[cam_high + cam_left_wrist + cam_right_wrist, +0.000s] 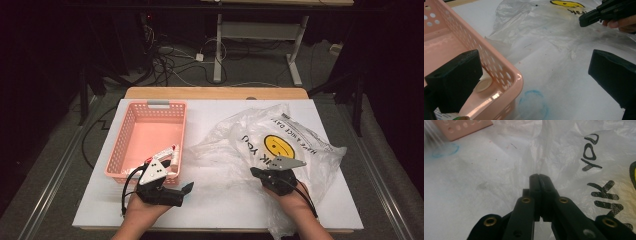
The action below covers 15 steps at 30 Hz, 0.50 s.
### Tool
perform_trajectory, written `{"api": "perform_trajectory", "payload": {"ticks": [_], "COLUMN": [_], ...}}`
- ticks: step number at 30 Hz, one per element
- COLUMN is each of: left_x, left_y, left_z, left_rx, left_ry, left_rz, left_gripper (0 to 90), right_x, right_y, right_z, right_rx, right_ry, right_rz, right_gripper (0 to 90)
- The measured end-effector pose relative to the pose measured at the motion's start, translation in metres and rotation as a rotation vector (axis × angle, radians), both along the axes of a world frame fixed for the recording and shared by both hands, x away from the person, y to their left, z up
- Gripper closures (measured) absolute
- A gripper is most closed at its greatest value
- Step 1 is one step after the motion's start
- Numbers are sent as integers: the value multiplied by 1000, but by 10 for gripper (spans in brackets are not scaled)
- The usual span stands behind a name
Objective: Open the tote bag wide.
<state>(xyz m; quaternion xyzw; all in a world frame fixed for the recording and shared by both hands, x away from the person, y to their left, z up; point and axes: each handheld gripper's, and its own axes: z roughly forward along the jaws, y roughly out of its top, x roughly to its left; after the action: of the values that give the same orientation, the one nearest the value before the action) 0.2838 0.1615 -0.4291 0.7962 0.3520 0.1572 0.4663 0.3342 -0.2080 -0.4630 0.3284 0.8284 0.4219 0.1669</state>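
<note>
Two claws low over table, right claw (pixel 539 177) pinched on plastic bag (pixel 579 142), left claw (pixel 534 75) spread.

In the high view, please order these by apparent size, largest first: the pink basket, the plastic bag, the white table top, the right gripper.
1. white table top
2. plastic bag
3. pink basket
4. right gripper

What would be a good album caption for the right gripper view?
Right gripper, jaws shut, over a clear plastic bag on the white table.

White table (pixel 220 200): pink basket (pixel 131 145), plastic bag (pixel 260 145)
</note>
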Motion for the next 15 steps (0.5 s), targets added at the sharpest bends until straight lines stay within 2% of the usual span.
{"api": "perform_trajectory", "payload": {"ticks": [4, 7, 8, 9, 15], "left_x": [0, 0, 0, 0, 1], "left_y": [0, 0, 0, 0, 0], "left_z": [0, 0, -1, -1, -1], "left_rx": [-2, -4, -4, -3, -3], "left_ry": [0, 0, -1, -1, -2], "left_rz": [1, 1, 1, 0, -3], "left_gripper": [0, 0, 0, 0, 0], "right_x": [-2, -5, -6, -6, -8], "right_y": [-5, -7, -9, -9, -17], "right_z": [7, 14, 20, 20, 44], "right_rx": [30, 47, 58, 58, 104], "right_ry": [-30, -72, -96, -96, -174], "right_rz": [-13, -24, -30, -30, -50], "right_gripper": [900, 900, 900, 900, 900]}}
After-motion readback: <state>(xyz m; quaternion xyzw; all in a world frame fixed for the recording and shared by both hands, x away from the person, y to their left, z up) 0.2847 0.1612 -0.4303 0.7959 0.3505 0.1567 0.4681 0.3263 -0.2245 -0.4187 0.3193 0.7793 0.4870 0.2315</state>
